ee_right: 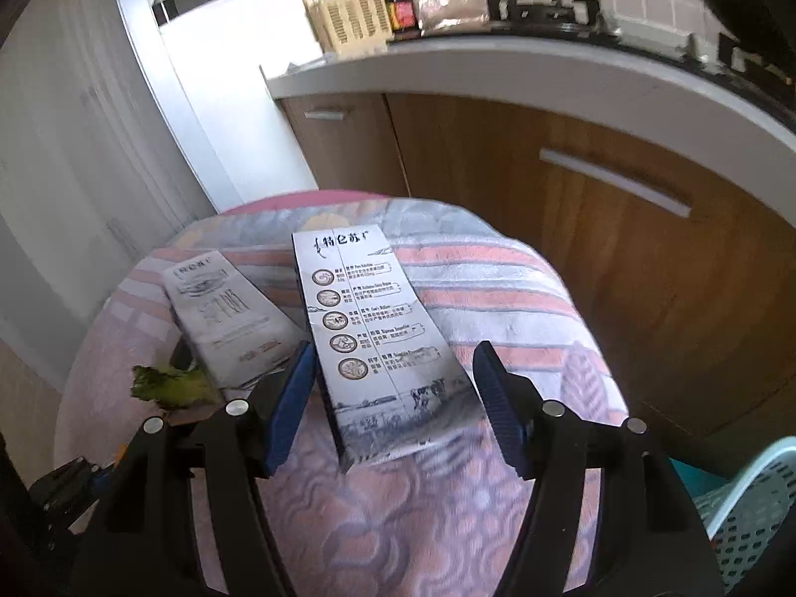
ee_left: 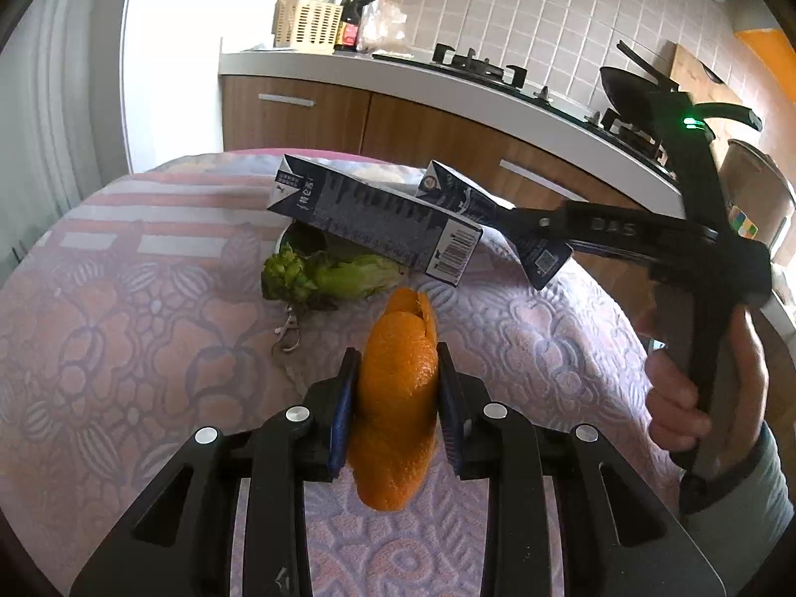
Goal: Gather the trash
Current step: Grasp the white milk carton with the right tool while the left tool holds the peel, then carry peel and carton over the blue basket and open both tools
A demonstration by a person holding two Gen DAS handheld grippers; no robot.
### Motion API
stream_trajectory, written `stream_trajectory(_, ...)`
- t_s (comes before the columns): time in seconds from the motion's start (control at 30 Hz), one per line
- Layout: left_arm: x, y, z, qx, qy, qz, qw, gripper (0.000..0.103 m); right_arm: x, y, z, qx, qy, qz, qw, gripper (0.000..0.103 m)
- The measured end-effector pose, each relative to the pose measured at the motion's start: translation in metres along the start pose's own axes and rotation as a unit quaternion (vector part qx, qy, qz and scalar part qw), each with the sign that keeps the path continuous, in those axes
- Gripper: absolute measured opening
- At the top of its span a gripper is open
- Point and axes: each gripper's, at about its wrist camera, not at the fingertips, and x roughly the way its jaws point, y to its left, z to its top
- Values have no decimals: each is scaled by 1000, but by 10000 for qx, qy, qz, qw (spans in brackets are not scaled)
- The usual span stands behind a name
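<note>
Orange peel (ee_left: 398, 398) lengthwise in left hand-held gripper (ee_left: 398, 393); pointing away

— Left tool (ee_left: 398, 398)?
— Pointing toward twelve o'clock, its blue pads pressed against both sides of an orange peel (ee_left: 398, 408).
— Right tool (ee_right: 393, 398)?
— Jaws spread wide, a hand (ee_left: 696, 393) gripping its handle at three o'clock.

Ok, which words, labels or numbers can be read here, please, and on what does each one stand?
"特仑苏": printed at the top of the milk carton that lies between the fingers of the right claw.
Small print beside the round icons on the same carton: too small to read.
Title and barcode digits on the second carton: too blurred to read.
Raised letters on the right claw's body, left wrist view: unclear.
</note>
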Motion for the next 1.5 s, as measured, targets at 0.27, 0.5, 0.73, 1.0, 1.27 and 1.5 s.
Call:
stream_trajectory(0.27,2,10,2,-247,36,-201,9995,28,20,5,-2,-91,207,138,9996,60)
stream_trajectory(0.5,-5,7,-1,-200,-34,-243,9995,28,-19,9,-12,-127,-307,-22,9994,51)
stream_trajectory(0.73,-18,-18,-21,-359,278,-991,9940,28,-88,-8,-45,44,-777,-119,9969,51)
stream_trajectory(1.0,-35,-86,-17,152,260,-1613,9865,28,-161,-41,-88,356,-1109,-452,9922,51)
stream_trajectory(1.27,-18,-191,-13,917,517,-2027,9736,28,-222,-101,-128,816,-1362,-1071,9815,51)
stream_trajectory(1.5,11,-262,-24,1413,939,-2248,9595,28,-248,-168,-166,1543,-1326,-1434,9685,51)
